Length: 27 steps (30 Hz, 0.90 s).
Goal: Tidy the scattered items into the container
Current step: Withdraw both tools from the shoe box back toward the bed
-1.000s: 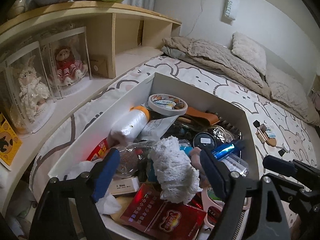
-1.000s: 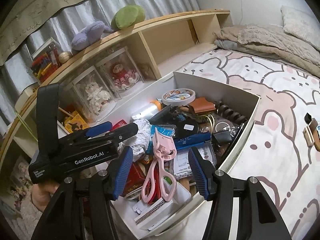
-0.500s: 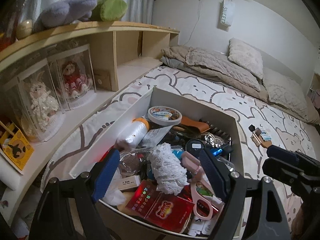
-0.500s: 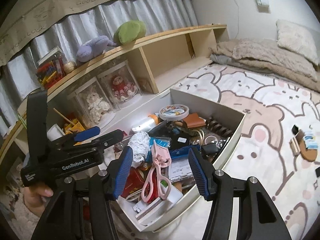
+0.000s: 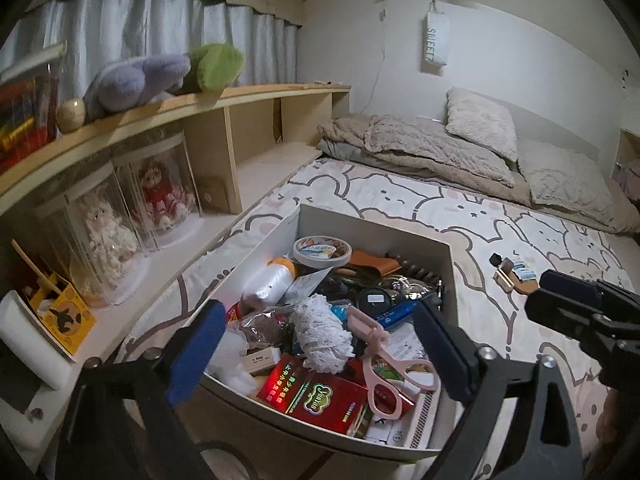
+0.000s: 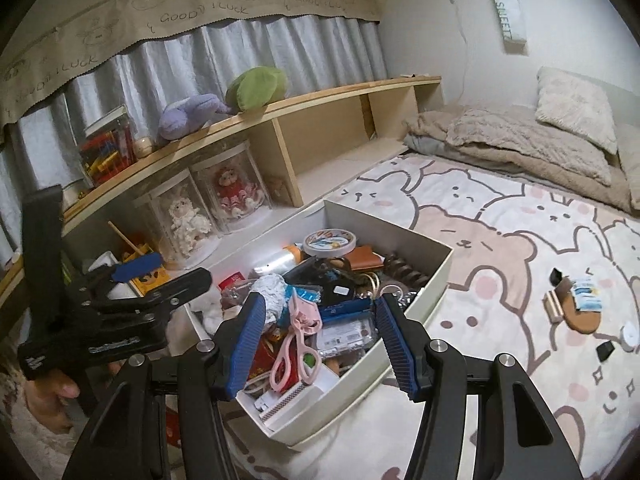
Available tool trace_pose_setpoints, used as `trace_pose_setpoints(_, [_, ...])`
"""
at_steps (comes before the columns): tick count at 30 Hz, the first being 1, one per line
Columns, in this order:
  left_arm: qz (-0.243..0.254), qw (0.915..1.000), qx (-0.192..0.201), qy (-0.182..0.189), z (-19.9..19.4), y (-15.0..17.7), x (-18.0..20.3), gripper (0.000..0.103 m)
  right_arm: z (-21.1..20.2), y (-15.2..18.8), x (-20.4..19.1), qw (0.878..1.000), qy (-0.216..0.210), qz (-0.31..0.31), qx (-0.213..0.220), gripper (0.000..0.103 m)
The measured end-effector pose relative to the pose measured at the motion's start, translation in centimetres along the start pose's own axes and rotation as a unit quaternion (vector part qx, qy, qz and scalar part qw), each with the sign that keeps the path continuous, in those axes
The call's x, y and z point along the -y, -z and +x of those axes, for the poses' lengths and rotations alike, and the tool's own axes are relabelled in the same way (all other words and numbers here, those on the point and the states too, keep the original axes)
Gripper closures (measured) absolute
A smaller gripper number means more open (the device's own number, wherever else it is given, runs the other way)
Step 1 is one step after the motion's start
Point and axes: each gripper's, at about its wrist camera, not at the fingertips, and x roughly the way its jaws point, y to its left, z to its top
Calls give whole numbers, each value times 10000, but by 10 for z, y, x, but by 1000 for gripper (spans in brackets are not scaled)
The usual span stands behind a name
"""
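Observation:
The white box point(image 5: 264, 240) point(image 6: 436, 276) sits on the bear-print bed cover, full of items: pink scissors point(image 5: 384, 356) point(image 6: 298, 340), a white cloth bundle point(image 5: 322, 332), a red packet point(image 5: 316, 396), a tape roll point(image 5: 322, 250) point(image 6: 330, 240) and a bottle point(image 5: 268, 280). My left gripper point(image 5: 320, 348) is open and empty above the box's near end. My right gripper point(image 6: 320, 340) is open and empty, also over the near end. A few small items lie loose on the cover: a brown wooden piece with a card point(image 6: 578, 304) point(image 5: 514, 274) and a black clip point(image 6: 604, 350).
A wooden shelf point(image 6: 320, 98) runs along the left with plush toys and two doll cases point(image 5: 132, 216). A yellow box point(image 5: 64, 316) stands on the ledge. Pillows and a blanket point(image 5: 460, 144) lie at the far end of the bed.
Both grippers have pulled back and up from the box, so more of the room shows. Both stay open and empty. The box's contents have not moved.

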Motion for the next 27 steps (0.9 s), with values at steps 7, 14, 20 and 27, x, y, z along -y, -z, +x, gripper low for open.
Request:
trace_pose_setpoints(7, [62,9999,160,7,-19,3,7,1,-18,5,1,9986,484,-104,179,10])
trace_pose_setpoints(14, [25,9996,273,39,-35,8,10,0,-39,11,7,9967,692,-51,419,0])
trace_pose_setpoints(20, [-5,9995,285,104,-47,13,14,0,-52,18,13,9956,808,-1,465,0])
trace_pose_setpoints(27, [37,9994,240,242,-58,20,19,0,-68,25,13,9940,950,-38,548,0])
